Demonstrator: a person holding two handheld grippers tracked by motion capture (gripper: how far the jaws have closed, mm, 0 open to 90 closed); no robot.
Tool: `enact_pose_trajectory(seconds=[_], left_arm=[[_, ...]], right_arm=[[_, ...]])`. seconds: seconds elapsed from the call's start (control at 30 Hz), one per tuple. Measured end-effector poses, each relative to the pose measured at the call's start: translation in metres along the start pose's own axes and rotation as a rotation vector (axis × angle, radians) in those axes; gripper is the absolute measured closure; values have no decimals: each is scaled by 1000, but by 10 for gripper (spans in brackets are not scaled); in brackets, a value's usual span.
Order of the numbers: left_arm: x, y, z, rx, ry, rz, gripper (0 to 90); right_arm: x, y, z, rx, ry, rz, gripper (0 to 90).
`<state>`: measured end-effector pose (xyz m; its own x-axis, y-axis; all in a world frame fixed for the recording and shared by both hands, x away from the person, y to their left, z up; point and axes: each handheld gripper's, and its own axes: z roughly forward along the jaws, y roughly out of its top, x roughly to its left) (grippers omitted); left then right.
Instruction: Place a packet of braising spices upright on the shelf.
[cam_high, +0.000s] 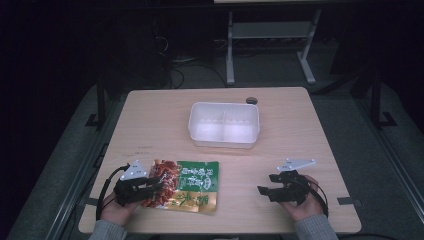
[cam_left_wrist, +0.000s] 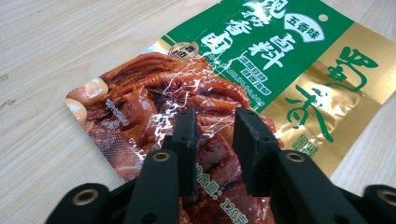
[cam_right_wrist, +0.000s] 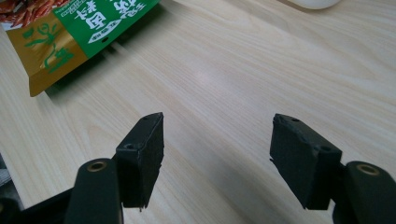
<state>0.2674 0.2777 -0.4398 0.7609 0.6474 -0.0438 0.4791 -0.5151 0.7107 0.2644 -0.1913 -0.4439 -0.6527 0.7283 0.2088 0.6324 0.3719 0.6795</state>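
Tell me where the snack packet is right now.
In the high view the snack packet lies flat at the table's near-left edge, under the left gripper, in front of the white tub.

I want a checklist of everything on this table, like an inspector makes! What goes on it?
Surface: light wooden table, flat, with bare wood around the items.
Job's things: snack packet, green, gold and red, lying flat near the front edge.
Clutter: white plastic tub, looks empty, mid-table; small dark round object at the far edge.
Grippers: left gripper over the packet's red end, jaws narrow with a gap between; a firm pinch cannot be told. Right gripper wide open over bare wood.
Cables: black cable trails from the left gripper.
Surroundings: dark room, grey floor, white desk frame behind.
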Motion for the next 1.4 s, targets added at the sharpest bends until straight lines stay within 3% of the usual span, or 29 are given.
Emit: enact_pose_trajectory(seconds=[0.23,0.6,0.8,1.1,1.4], left_arm=[[-3,2,1,29,-25,23,898],[1,1,0,45,-16,16,900],[3,0,0,59,-3,12,900],[8,-3,5,97,-4,-5,900],[9,-5,8,116,-14,-12,899]], right_arm=[[8,12,6,-2,15,2,346],[35,43,33,44,47,-31,370],[46,61,48,63,94,-9,385],[53,77,68,109,142,12,400],[54,81,90,164,187,53,413]])
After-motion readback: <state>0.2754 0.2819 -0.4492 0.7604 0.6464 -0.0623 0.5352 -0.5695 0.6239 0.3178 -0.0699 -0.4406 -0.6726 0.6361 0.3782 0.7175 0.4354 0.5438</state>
